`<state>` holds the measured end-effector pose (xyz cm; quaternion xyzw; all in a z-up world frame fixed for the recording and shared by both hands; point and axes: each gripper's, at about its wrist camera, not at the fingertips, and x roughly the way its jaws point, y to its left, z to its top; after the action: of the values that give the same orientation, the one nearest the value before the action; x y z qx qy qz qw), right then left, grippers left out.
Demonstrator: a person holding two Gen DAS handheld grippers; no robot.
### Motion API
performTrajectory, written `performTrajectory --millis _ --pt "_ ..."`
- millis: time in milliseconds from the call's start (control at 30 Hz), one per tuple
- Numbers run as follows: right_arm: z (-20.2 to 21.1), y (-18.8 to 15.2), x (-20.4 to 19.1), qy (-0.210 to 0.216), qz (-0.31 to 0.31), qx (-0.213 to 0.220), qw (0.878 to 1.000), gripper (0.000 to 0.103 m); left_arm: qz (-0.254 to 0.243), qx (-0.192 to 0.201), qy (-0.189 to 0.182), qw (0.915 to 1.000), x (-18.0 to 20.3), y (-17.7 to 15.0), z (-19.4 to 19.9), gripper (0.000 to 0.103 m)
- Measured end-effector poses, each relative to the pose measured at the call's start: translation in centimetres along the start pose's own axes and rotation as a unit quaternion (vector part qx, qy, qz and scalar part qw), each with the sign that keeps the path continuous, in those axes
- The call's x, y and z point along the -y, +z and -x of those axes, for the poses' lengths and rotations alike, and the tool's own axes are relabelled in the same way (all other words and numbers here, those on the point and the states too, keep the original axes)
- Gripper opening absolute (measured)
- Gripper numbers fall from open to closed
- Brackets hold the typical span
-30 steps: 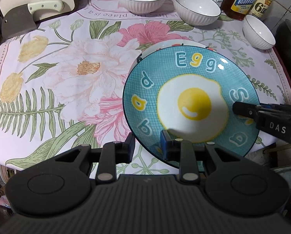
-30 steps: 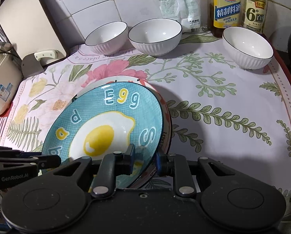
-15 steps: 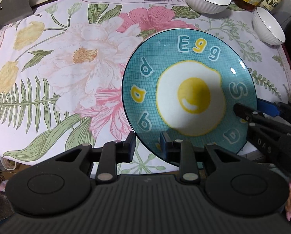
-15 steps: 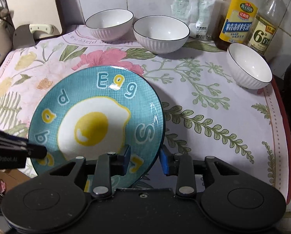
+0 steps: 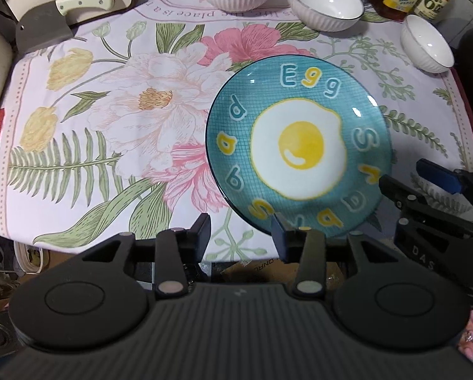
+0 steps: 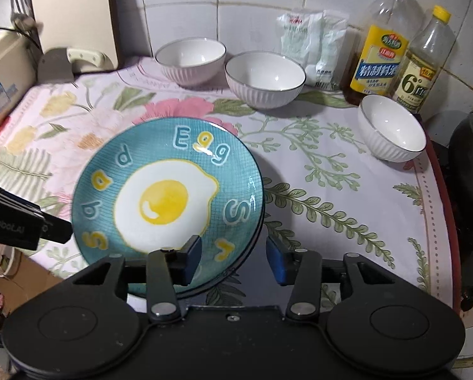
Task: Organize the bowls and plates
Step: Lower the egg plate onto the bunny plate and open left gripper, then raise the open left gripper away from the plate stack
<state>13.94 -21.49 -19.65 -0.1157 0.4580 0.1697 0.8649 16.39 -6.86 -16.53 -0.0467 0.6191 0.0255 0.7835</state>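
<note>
A teal plate (image 5: 299,145) painted with a fried egg and letters lies flat on the floral tablecloth (image 5: 116,110). In the right wrist view a second rim peeks out under the teal plate's (image 6: 167,196) right edge. My left gripper (image 5: 240,234) hangs over the plate's near-left rim; its jaws are opening and the pads are off the rim. My right gripper (image 6: 233,259) straddles the near rim, jaws also opening, with no pad pressing. The other view shows each one too: right gripper (image 5: 407,180), left gripper (image 6: 54,229). Three white ribbed bowls (image 6: 190,60) (image 6: 265,77) (image 6: 391,129) stand at the back.
A cleaver (image 5: 46,28) and a cutting board lie at the back left, beside a white appliance (image 6: 2,79). Two oil bottles (image 6: 379,53) and a white bag stand against the tiled wall. A black wok (image 6: 470,174) sits off the table's right edge. The table's front edge is under the grippers.
The teal plate came down flat, covering the plate beneath it. Both grippers' jaws widened off its rim, and both grippers rose and drew back a little.
</note>
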Motion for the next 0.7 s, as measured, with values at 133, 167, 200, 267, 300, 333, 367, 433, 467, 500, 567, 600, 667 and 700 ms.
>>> performTrajectory --millis 133,167,200,267,300,333,367,433,467,500,567,600,667,700 --pt "2.4 -0.2 0.7 0.016 -0.001 0.007 1.000 0.065 -0.002 0.009 -0.001 1.0000 0.8 -0.9 2.1 0.044" --pt "3.0 -0.2 0.8 0.020 -0.002 0.010 1.000 0.065 -0.004 0.013 -0.002 0.9999 1.0 -1.1 2.7 0.046" --pt "3.7 -0.3 1.0 0.024 -0.003 0.014 1.000 0.065 -0.005 0.017 -0.002 0.9998 1.2 -1.4 3.2 0.046" --pt "4.9 -0.4 1.4 0.032 -0.003 0.018 0.999 0.067 -0.009 0.023 -0.001 0.9997 1.8 -1.9 4.3 0.049" --pt "5.5 -0.5 1.5 0.035 -0.001 0.019 0.999 0.068 -0.012 0.026 -0.001 0.9996 2.0 -2.1 4.8 0.050" --pt "6.1 -0.6 1.7 0.037 0.001 0.021 0.999 0.069 -0.016 0.030 -0.001 0.9994 2.3 -2.4 5.3 0.051" --pt "6.6 -0.7 1.8 0.038 0.003 0.023 0.999 0.070 -0.020 0.033 0.000 0.9992 2.6 -2.6 5.8 0.053" --pt "7.7 -1.0 2.2 0.039 0.005 0.029 0.999 0.071 -0.025 0.040 0.003 0.9989 3.1 -3.1 6.7 0.057" --pt "8.2 -1.1 2.5 0.041 0.005 0.030 0.999 0.071 -0.028 0.043 0.005 0.9987 3.3 -3.2 7.1 0.060" --pt "8.6 -1.2 2.8 0.042 0.003 0.032 0.999 0.071 -0.030 0.045 0.007 0.9985 3.6 -3.4 7.5 0.060" --pt "9.6 -1.4 3.2 0.041 0.003 0.039 0.998 0.071 -0.035 0.050 0.010 0.9981 4.1 -3.7 8.3 0.062" --pt "10.1 -1.5 3.5 0.038 0.005 0.043 0.998 0.071 -0.037 0.053 0.011 0.9978 4.3 -3.8 8.7 0.062" --pt "11.0 -1.5 3.8 0.031 0.010 0.052 0.998 0.071 -0.039 0.059 0.011 0.9974 4.6 -4.1 9.5 0.063" --pt "11.5 -1.5 4.1 0.028 0.011 0.058 0.998 0.072 -0.040 0.064 0.010 0.9971 4.8 -4.2 9.9 0.064"
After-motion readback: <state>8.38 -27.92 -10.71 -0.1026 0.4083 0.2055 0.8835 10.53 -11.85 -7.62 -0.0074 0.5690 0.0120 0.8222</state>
